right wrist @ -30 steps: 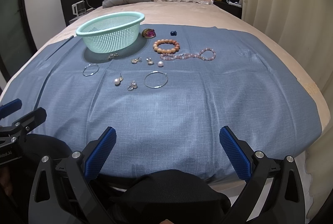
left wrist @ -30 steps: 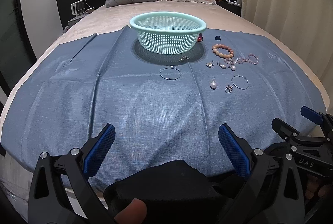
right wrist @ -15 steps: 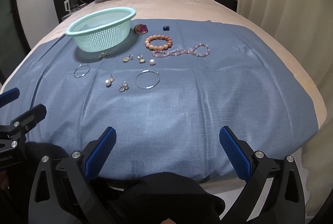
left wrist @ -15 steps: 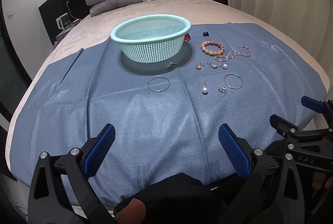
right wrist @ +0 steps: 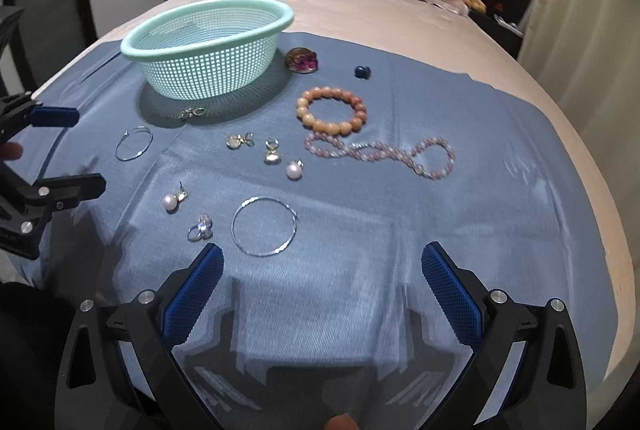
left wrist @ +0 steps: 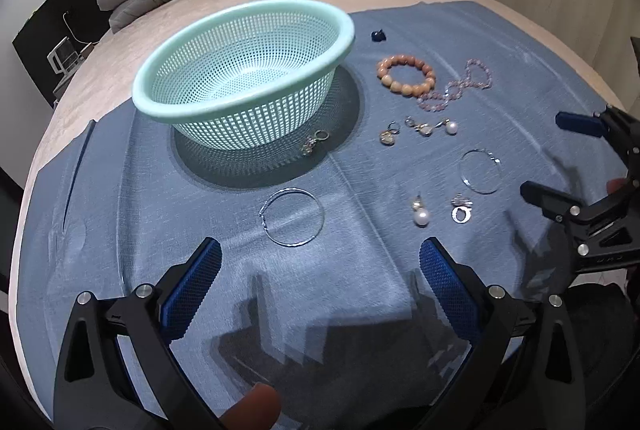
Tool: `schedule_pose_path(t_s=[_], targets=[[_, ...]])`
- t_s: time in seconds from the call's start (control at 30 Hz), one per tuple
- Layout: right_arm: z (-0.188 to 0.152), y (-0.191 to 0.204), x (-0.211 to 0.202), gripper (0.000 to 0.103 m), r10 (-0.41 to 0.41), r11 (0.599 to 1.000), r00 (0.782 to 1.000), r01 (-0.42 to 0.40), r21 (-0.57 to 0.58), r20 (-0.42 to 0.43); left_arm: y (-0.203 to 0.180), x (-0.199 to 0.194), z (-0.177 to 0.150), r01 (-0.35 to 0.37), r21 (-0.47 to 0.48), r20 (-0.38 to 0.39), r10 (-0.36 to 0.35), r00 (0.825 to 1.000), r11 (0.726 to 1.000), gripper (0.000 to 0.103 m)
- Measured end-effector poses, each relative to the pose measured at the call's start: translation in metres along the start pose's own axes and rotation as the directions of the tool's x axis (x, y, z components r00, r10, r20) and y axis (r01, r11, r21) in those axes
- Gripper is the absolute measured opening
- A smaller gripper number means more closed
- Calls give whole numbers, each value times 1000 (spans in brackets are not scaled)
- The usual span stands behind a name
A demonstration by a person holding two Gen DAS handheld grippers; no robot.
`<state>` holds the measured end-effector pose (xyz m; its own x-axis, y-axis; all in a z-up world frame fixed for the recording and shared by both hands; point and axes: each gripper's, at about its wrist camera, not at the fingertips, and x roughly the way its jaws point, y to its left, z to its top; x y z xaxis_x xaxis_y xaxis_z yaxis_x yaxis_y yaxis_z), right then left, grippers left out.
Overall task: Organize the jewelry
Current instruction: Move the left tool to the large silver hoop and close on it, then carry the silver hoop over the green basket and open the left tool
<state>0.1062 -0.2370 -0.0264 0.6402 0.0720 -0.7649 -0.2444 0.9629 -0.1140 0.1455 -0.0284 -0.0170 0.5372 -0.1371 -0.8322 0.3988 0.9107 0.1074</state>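
Jewelry all loose on the blue cloth (right wrist: 500, 222), none in the mint basket (left wrist: 244, 78) yet (basket at 12 o'clock of the spread, left-cam). Nearest L gripper (left wrist: 316, 270): big hoop (left wrist: 291, 217), lying between its tips at 12. Nearest R gripper (right wrist: 320, 270): second hoop (right wrist: 265, 226) at 11, ring (right wrist: 200, 228) just beside the hoop at 9, pearl earring (right wrist: 173, 200) further toward 10. Further out: three small earrings (right wrist: 271, 152) mid-cloth, one more earring (left wrist: 315, 143) in basket's shadow, orange bead bracelet (right wrist: 331, 110), pink bead strand (right wrist: 380, 152) touching it, brooch (right wrist: 301, 60) and dark blue bead (right wrist: 362, 71) at far edge.

Both grippers released, jaws wide, nothing held.

Risks (judgement):
- hoops are thin wire flat on soft fabric; pads prob pinch cloth w/ them or slide over, dragging the sheet and shifting every other piece.
- ring + pearl sit close; a wide closing jaw could sweep the neighbour.
- pearls and bead are round, likely to roll or squirt out under pinch.
- bracelet and strand touch, so lifting one may snag the other.
- basket is light, perforated; a bump from L gripper tips or slides it, small bits may catch in the holes.
- grippers near each other at cloth centre, collision poss.

Vs 0.5 s ago: both cams have moved in and lower over the cloth, items look larger, shadows now fall on the fabric, jaws as wide as before.
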Motion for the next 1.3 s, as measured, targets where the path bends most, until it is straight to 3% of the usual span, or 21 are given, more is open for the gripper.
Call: schedule_pose_path(t_s=[0.2, 0.3, 0.37, 0.47, 0.73, 0.8, 0.87, 0.97, 1.03, 1.1, 1.3], targets=[[1, 5, 42, 96, 144, 986, 989, -147, -84, -40, 16, 40, 4, 26, 38, -43, -25, 999, 999, 97], [-7, -1, 44, 97, 193, 981, 980, -191, -44, 40, 23, 54, 3, 80, 42, -33, -78, 996, 996, 99], [-12, 2, 46, 97, 184, 983, 981, -182, -39, 66, 32, 60, 0, 123, 13, 11, -123, 992, 992, 99], [-12, 3, 44, 97, 184, 983, 980, -182, -31, 71, 30, 62, -9, 112, 29, 133, -115, 984, 993, 99], [-12, 7, 44, 93, 139, 990, 987, -136, -43, 77, 32, 60, -10, 120, 6, 145, -120, 982, 993, 99], [-14, 6, 43, 80, 164, 986, 983, -161, -44, 79, 32, 60, -8, 126, 2, 134, -125, 983, 992, 98], [-17, 10, 36, 63, 185, 981, 978, -179, -72, 92, 31, 59, -7, 127, 2, 128, -126, 984, 992, 95], [-19, 6, 31, 42, 216, 976, 970, -211, -55, 112, 33, 55, -8, 140, -10, 128, -137, 982, 990, 79], [-20, 0, 30, 41, 242, 970, 962, -242, -16, 125, 37, 52, -7, 158, -28, 123, -153, 980, 987, 58], [-21, 0, 27, 40, 238, 971, 962, -238, -15, 130, 40, 50, -5, 179, -46, 108, -173, 979, 983, 47], [-23, -1, 11, 40, 239, 970, 962, -242, 4, 131, 38, 42, -5, 173, -64, 80, -168, 983, 983, 47]])
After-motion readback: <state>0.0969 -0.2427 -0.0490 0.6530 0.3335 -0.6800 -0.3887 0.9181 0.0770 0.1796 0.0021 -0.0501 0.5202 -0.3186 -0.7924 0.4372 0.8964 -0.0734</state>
